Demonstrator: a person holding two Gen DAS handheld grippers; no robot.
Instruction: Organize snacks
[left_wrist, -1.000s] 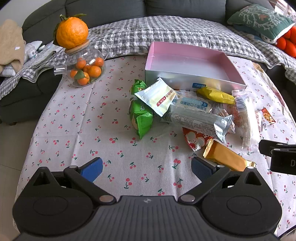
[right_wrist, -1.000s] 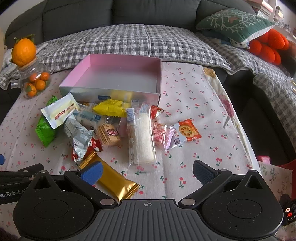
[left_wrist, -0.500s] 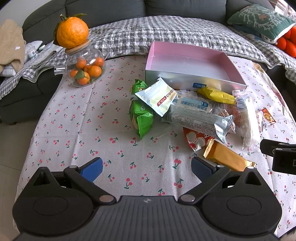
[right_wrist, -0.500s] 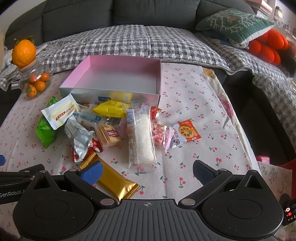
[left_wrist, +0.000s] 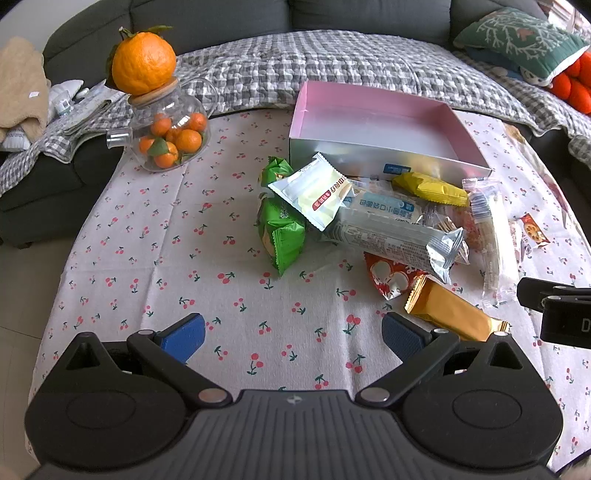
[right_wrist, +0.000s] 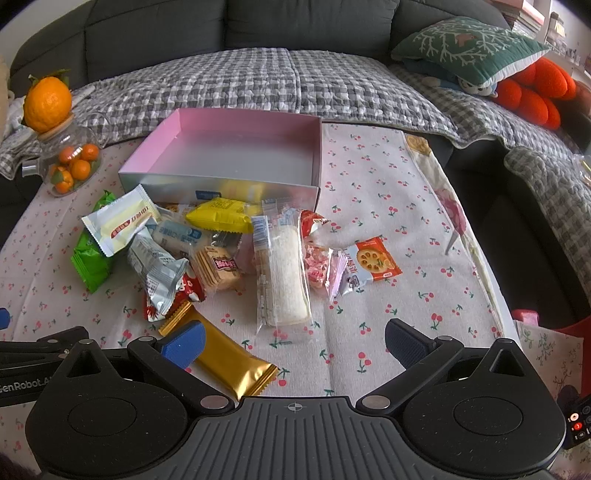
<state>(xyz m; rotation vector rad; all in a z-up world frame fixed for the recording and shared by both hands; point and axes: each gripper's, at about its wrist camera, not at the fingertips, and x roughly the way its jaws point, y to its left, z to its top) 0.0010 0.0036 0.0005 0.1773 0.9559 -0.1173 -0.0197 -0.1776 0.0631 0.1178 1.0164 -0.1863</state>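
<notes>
A pile of snack packets lies on the cherry-print tablecloth in front of an empty pink box (left_wrist: 373, 110) (right_wrist: 236, 147). In it are a green packet (left_wrist: 282, 236) (right_wrist: 90, 258), a cream packet (left_wrist: 314, 190), a silver bar (left_wrist: 395, 240), a yellow packet (right_wrist: 221, 219), a clear long packet (right_wrist: 282, 273) and a gold bar (left_wrist: 452, 314) (right_wrist: 225, 354). My left gripper (left_wrist: 293, 336) is open over bare cloth, left of the gold bar. My right gripper (right_wrist: 293, 341) is open, its left finger over the gold bar.
A glass jar of small oranges (left_wrist: 168, 133) with a big orange on its lid stands at the table's back left. A grey sofa with a checked blanket (right_wrist: 295, 85) runs behind the table. The table's right edge (right_wrist: 491, 295) drops off beside the right gripper.
Both grippers have crept slightly forward toward the pile; nothing has been picked up or shifted.
</notes>
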